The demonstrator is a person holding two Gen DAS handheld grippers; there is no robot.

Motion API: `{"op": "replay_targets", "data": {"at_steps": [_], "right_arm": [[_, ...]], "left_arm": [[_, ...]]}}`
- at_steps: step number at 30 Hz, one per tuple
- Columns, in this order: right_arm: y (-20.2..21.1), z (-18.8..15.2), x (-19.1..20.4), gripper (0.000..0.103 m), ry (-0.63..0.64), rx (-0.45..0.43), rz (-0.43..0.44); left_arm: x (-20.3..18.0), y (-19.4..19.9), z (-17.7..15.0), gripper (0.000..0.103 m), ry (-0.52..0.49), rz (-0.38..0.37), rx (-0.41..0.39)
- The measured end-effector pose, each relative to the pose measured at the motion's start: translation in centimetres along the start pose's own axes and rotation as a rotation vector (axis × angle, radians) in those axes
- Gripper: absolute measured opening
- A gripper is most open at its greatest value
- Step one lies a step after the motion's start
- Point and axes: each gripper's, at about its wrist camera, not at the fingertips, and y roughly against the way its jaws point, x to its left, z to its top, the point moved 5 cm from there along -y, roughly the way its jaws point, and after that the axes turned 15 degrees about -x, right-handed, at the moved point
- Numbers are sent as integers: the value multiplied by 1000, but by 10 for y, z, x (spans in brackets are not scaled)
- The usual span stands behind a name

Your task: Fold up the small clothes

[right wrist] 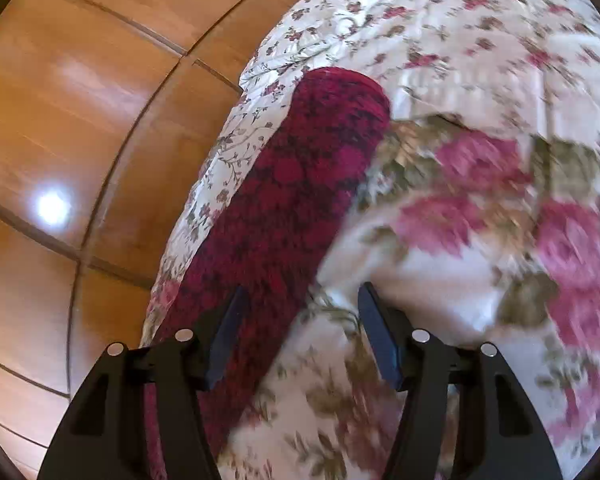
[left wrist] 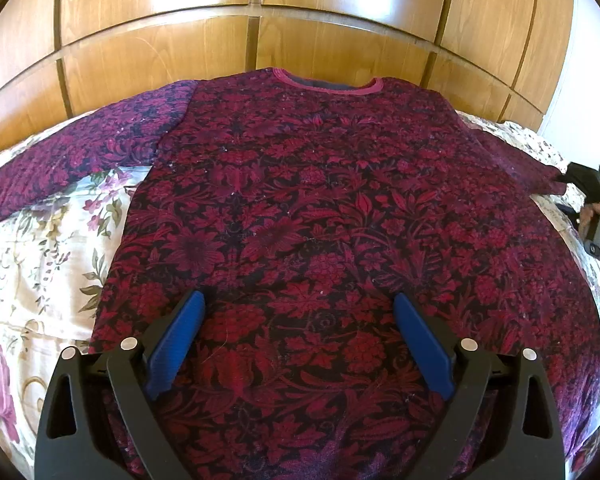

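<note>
A dark red and purple floral sweater (left wrist: 300,208) lies flat, front up, on a bed, its pink collar (left wrist: 328,82) at the far side. Both sleeves are spread out: the left sleeve (left wrist: 80,152) and the right sleeve (left wrist: 512,156). My left gripper (left wrist: 299,298) hovers open over the sweater's lower middle, blue pads wide apart. A hand holds my right gripper (left wrist: 580,184) at the right sleeve's cuff. In the right wrist view that gripper (right wrist: 302,292) is open above the sleeve (right wrist: 300,184); one finger is over the sleeve, the other over the bedspread. Nothing is pinched.
The cream bedspread (left wrist: 40,240) with pink flowers (right wrist: 460,60) covers the bed on all sides of the sweater. Glossy wooden wardrobe doors (left wrist: 300,20) stand close behind the bed, and show at the left (right wrist: 80,100) in the right wrist view.
</note>
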Motion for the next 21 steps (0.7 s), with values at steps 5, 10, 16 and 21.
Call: {"op": "replay_targets", "data": {"at_steps": [5,10,16,21], "right_arm": [[-21,6,5,40,68,11,-42],[-33,18,-5,13,53,14,-72],[1,18,17,9,169,-24,-14],[28,6,75,8,410,-18,103]], "left_arm": [[-2,-1,0,95,-7,2,4],[-2,-1,0,95,-8,3,5],[-1,-2,0,96,-8,3,6],[-1,-2,0,96,-9,4,6]]}}
